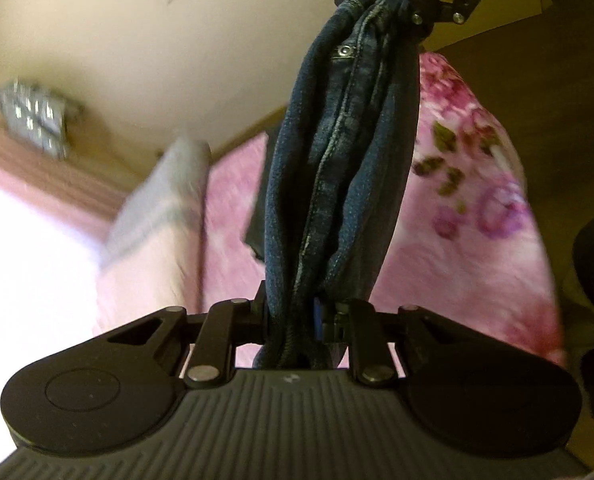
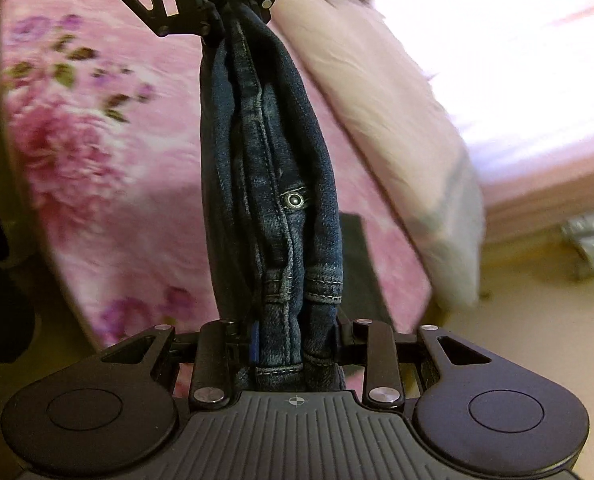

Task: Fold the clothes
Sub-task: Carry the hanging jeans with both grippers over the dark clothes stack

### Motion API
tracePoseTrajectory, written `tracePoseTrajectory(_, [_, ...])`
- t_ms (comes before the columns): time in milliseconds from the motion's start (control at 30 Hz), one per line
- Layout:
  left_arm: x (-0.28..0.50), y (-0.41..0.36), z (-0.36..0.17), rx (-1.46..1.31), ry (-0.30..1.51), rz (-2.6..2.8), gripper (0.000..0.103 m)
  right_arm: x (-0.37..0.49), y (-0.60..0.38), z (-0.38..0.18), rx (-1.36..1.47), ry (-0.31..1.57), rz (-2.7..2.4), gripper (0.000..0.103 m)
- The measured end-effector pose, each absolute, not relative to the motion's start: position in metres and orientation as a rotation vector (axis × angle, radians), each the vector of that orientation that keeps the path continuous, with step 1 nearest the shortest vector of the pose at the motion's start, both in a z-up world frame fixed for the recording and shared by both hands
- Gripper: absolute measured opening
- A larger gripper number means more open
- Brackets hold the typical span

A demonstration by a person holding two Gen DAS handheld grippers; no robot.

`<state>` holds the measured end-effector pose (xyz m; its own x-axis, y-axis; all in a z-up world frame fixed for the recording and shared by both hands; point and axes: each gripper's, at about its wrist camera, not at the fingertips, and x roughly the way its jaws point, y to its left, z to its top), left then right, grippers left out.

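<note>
1. Jeans [image 1: 337, 168]: dark denim, bunched into one thick rope of folds; strung taut between the two claws, clear of the bed, a metal button [image 2: 295, 200] showing mid-length
2. Long axis: ran straight from one claw to the other, so each wrist view looked along the garment toward the opposite claw at the far end
3. Left gripper [image 1: 293, 320]: jaws clamped on one end of the jeans, cloth packed between them and spilling back over the body
4. Right gripper [image 2: 281, 344]: jaws clamped on the other end, at a stitched hem or waistband edge; which of the two could not be told
5. Nearness: neither hand nearer; each held its own end, the middle span hanging free between
6. Bed cover [image 2: 77, 152]: pink floral, below and behind the jeans; a pale pillow [image 2: 397, 128] at its far side
7. Judgement: the coming move probably turned on laying this taut span flat on the cover, since the denim was still roped, not spread
</note>
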<state>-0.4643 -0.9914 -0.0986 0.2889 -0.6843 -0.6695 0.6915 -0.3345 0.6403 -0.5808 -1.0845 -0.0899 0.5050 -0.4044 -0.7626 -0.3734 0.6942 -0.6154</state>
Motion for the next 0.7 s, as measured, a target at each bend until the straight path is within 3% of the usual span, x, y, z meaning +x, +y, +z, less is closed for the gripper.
tracePoseTrajectory(300, [-0.411,-1.138,-0.100,1.315,-0.141,-1.271,0.018,-0.533,-1.216,-0.072,-0.900,0.998,-0.136,0.030])
tracePoseTrajectory(433, [-0.395,-1.205,-0.128,1.307,-0.134,-1.142,0.017,-0.502,-1.295,-0.086,-0.966,0.907,-0.122,0.030])
tracePoseTrajectory(567, [-0.393,-1.254,-0.190,1.311,-0.068,-1.084,0.016,-0.484,-1.353,-0.139,-1.011,0.833,-0.119,0.031])
tracePoseTrajectory(700, [-0.408,-1.269,-0.283,1.380,0.051,-1.120,0.016,-0.489,-1.378,-0.237,-0.992,0.869,-0.030,0.031])
